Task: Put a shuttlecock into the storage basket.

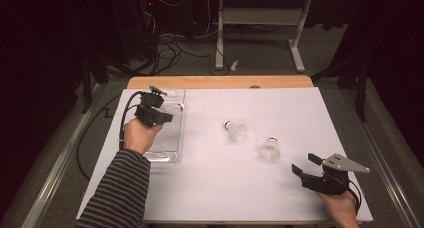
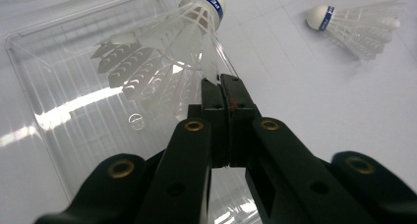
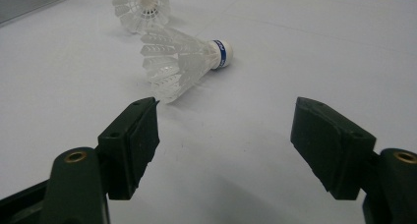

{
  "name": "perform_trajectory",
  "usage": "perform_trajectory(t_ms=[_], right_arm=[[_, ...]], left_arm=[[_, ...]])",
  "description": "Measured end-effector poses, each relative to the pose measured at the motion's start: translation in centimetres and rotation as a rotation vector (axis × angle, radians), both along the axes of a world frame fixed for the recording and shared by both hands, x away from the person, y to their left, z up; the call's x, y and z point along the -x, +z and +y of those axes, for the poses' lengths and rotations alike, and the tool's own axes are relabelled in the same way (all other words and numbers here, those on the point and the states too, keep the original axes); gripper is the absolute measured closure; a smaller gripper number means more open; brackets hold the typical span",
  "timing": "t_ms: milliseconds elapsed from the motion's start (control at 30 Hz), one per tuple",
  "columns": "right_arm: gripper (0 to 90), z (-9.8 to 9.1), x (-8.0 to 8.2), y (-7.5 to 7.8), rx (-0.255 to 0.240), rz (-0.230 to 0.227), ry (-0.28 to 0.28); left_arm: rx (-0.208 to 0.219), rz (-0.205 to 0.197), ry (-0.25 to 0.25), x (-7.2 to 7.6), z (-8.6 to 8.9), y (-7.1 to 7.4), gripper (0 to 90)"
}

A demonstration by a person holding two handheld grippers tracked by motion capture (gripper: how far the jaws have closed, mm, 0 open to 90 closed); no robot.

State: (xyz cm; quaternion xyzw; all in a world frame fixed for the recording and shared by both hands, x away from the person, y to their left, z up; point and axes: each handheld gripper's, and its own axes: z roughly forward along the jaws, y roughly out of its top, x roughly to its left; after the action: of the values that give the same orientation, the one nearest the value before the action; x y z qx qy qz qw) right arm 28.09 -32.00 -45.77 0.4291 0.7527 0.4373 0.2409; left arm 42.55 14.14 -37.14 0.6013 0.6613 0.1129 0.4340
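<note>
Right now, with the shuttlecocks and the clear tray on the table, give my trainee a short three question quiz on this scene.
1. True or false: the left gripper has its black jaws closed on a feather of a white feathered shuttlecock with a blue-banded cork.
2. How many white shuttlecocks lie loose on the white table sheet?
3. Multiple choice: the right gripper is A) shut on a shuttlecock, B) open with nothing between its jaws, C) inside the clear plastic tray.

Key:
1. True; it is held above the clear plastic tray.
2. Two: the nearer shuttlecock and the farther shuttlecock, as seen from the right gripper.
3. B.
</note>
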Motion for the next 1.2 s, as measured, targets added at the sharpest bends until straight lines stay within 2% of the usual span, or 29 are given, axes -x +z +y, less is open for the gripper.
perform_trajectory(t_ms=[600,1200], right_arm=[[27.2,0.0,0.0,0.0,0.001,0.001,0.005],[27.2,0.0,0.0,0.0,-0.002,0.002,0.005]], left_arm=[[0.004,0.021,0.056,-2.0,0.9,-0.5,89.5],[-0.013,0.030,0.091,-3.6,0.4,-1.2,89.4]])
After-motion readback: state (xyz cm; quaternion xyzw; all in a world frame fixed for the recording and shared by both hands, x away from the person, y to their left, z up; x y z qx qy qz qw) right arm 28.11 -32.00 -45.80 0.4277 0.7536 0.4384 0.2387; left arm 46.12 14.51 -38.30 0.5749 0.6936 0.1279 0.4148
